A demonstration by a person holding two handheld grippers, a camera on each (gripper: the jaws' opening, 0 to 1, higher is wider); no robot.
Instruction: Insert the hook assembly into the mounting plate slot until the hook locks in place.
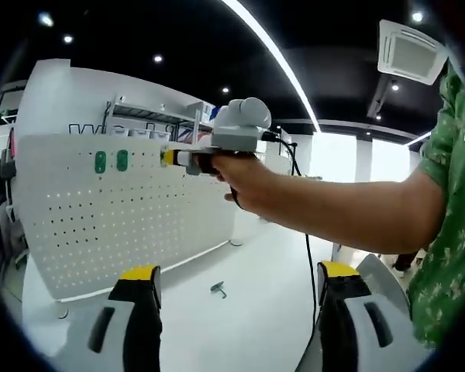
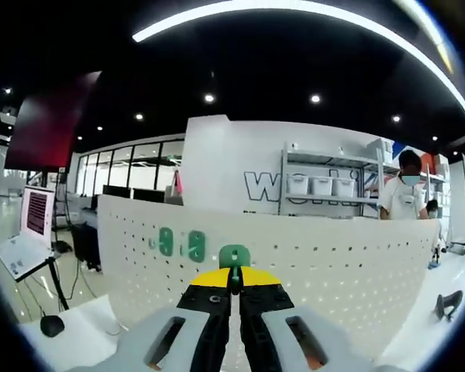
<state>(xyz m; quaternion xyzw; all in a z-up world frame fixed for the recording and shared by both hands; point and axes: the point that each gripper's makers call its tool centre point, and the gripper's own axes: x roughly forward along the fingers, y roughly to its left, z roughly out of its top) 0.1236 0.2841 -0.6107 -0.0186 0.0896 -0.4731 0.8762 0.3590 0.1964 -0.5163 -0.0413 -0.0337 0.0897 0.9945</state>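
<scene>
So on my right gripper view, the right gripper (image 2: 234, 280) has its jaws pinched nearly together on a small green hook (image 2: 234, 256), which pokes up just past the yellow tips and sits right up against the white pegboard (image 2: 333, 263), near its top edge. Can't tell from here if the hook is actually in a hole or just in front of it. Two more green hooks (image 2: 180, 243) are on the board a bit to the left, side by side. A dark piece (image 2: 448, 304) lies on the white table (image 2: 77, 329) off to the right of the board, and a laptop (image 2: 29, 232) on a stand is over on the far left. In the left gripper view, my left gripper (image 1: 236, 283) is wide open with nothing between the jaws, hovering over the table well back from the board. From there I can see a hand (image 1: 244, 174) holding the right gripper up at the top of the pegboard, with the two green hooks just left of its tip. A small dark part (image 1: 218, 289) is lying on the table between my open jaws, farther out.
</scene>
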